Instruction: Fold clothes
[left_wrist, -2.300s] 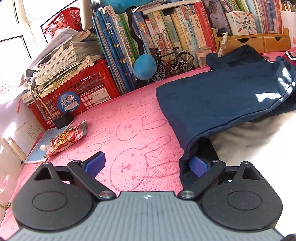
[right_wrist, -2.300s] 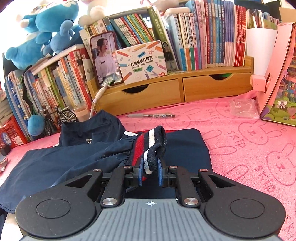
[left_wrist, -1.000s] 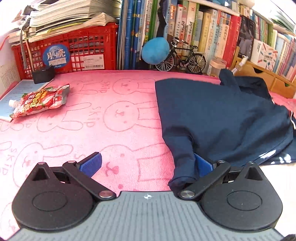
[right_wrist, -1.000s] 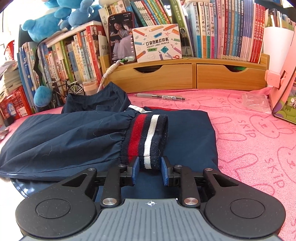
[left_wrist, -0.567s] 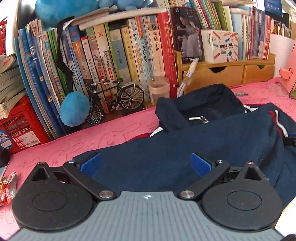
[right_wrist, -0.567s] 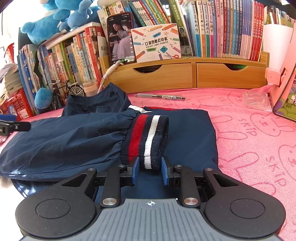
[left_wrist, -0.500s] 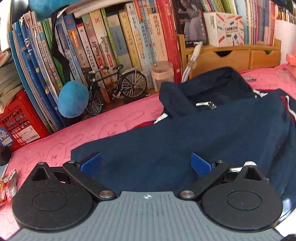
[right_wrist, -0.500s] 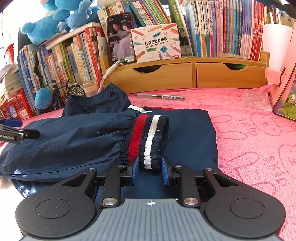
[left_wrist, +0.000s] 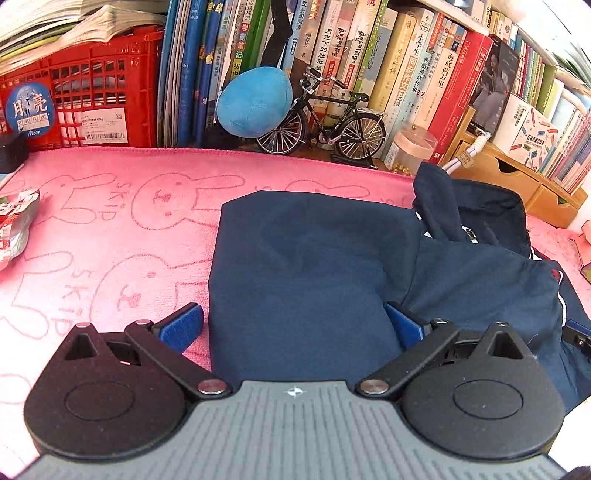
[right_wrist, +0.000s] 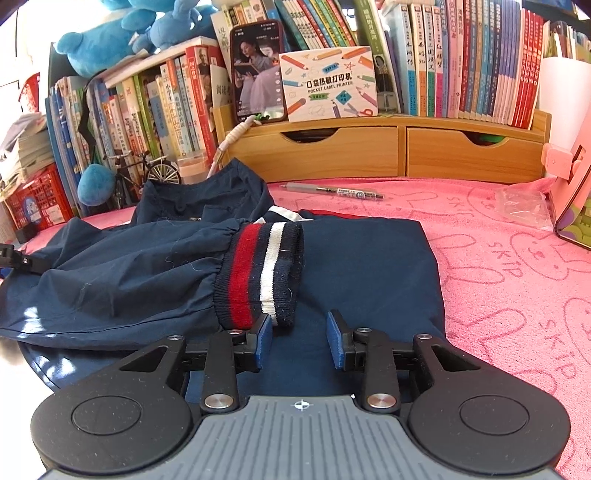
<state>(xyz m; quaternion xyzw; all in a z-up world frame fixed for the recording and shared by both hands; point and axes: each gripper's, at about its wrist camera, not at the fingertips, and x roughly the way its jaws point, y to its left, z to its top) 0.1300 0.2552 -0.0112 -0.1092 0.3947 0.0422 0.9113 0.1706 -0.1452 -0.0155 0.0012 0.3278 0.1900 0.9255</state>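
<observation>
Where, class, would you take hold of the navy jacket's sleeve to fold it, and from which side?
Grip the striped cuff: thick ribbed knit, lying flat on the jacket, its open end facing the right tongs. Come in low from that near side.

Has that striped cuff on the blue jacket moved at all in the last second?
No. The striped cuff lies in the same spot below the pen; only the right tool is opening off it.

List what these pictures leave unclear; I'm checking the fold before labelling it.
- Jacket layers beneath the sleeve: right view, covered.
- Jacket's near hem: both views, the left gripper and right gripper block it.
- Snack packet: left view, cut by the edge.
</observation>
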